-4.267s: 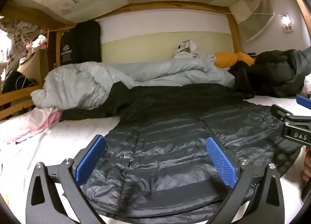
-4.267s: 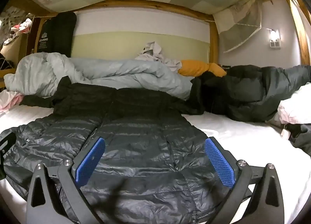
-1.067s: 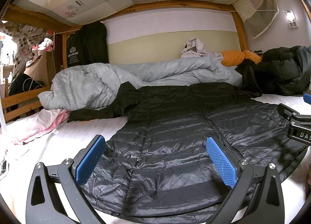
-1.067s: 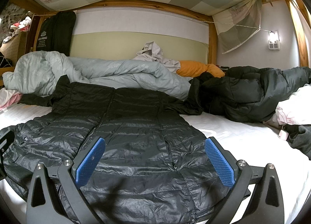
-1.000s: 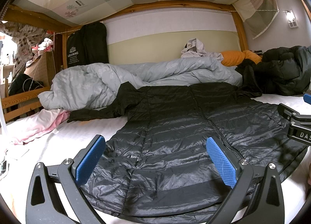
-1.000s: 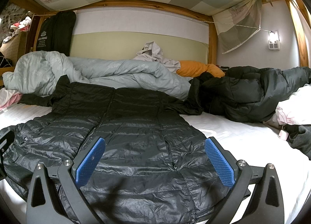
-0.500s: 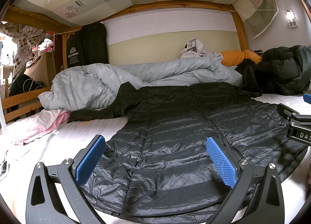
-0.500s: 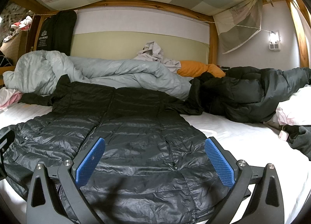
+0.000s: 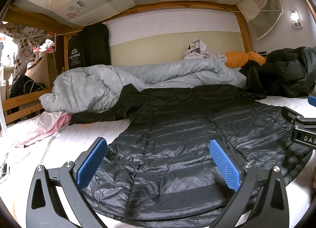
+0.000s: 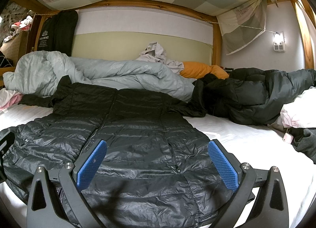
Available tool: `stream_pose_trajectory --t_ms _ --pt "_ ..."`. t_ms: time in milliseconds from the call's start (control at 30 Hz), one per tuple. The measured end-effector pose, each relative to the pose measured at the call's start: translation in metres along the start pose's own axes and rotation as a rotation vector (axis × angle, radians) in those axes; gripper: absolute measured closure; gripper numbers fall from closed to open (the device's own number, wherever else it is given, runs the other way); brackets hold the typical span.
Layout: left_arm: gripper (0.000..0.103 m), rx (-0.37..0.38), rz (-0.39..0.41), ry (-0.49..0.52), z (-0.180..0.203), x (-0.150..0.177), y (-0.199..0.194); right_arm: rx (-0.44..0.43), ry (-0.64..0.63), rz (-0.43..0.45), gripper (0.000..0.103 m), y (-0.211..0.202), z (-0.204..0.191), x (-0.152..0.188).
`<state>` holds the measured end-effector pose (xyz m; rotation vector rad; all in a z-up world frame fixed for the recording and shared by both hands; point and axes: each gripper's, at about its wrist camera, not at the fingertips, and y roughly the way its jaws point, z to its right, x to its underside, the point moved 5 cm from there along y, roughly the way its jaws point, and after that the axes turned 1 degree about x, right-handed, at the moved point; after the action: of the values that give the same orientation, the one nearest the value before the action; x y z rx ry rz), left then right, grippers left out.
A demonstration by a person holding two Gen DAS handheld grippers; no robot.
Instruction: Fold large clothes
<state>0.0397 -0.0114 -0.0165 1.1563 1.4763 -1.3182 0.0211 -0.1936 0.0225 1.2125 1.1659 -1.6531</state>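
Note:
A long dark grey quilted down jacket (image 9: 177,139) lies spread flat, front up, on the white bed sheet (image 9: 83,137), hem toward me, sleeves out to both sides. It also shows in the right wrist view (image 10: 138,133). My left gripper (image 9: 158,160) is open and empty, hovering over the hem's left half. My right gripper (image 10: 157,160) is open and empty over the hem's right half; part of it shows at the right edge of the left wrist view (image 9: 302,129).
A rumpled pale blue duvet (image 9: 138,77) lies behind the jacket. A second dark puffy coat (image 10: 256,97) is heaped at the right. Pink and white clothes (image 9: 39,127) lie at the left, an orange pillow (image 10: 199,70) at the back. Wooden bunk frame (image 9: 21,103) surrounds the bed.
Over the last second nothing has visibly moved. Compared with 4.3 s ago, both grippers sit slightly farther back, so the jacket shows lower and more fully.

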Motion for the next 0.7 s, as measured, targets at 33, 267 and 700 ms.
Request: stream_pose_trajectory --t_ms 33,267,700 --pt "0.000 0.002 0.004 -0.002 -0.001 -0.001 -0.001 -0.001 0.000 -0.001 0.000 0.000 0.000 0.000" --pt "0.000 0.022 0.034 -0.019 -0.013 -0.007 -0.006 -0.004 0.011 -0.002 0.000 0.001 0.003 0.003" --pt "0.000 0.106 -0.091 0.118 -0.030 -0.016 -0.040 -0.171 -0.067 -0.081 0.000 -0.044 0.013 -0.021"
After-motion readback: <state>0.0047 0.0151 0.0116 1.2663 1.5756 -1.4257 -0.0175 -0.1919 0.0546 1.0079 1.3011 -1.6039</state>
